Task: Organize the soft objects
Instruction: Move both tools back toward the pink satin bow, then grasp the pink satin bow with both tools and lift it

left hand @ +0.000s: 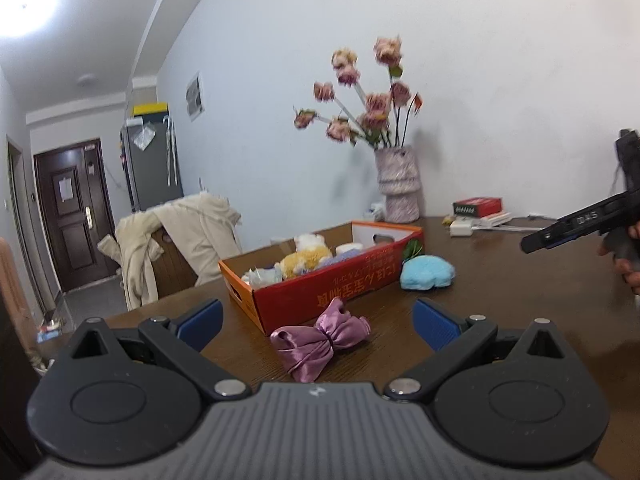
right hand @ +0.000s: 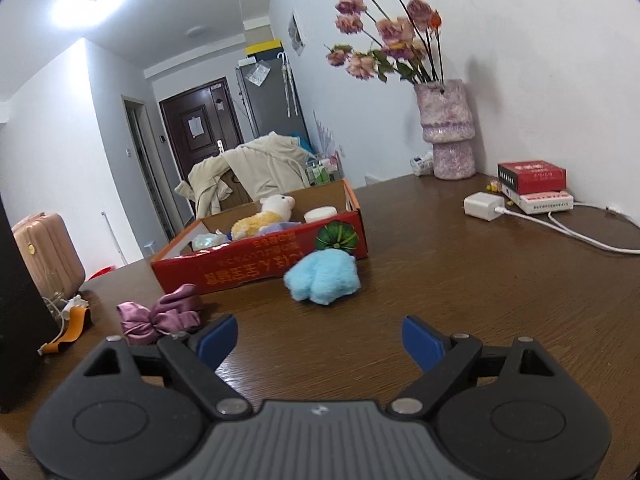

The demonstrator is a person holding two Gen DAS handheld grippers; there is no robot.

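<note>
A red cardboard box [left hand: 320,292] [right hand: 256,264] stands on the brown wooden table, holding a yellow-and-white plush animal [left hand: 306,256] [right hand: 262,218] and other soft items. In front of the box lies a purple satin bow [left hand: 320,338] [right hand: 160,314]. A fluffy light-blue soft toy [left hand: 427,273] [right hand: 322,278] rests beside the box's corner. My left gripper [left hand: 318,322] is open, its blue pads standing either side of the bow without touching it. My right gripper [right hand: 320,340] is open and holds nothing, a little short of the blue toy. The right gripper's body shows at the left wrist view's right edge.
A vase of dried pink flowers [left hand: 398,184] [right hand: 448,128] stands at the wall. A red-and-white box stack [right hand: 534,188], a white charger [right hand: 484,206] and its cable lie at the back right. A chair draped with a cream coat [right hand: 256,168] sits beyond the table's far edge.
</note>
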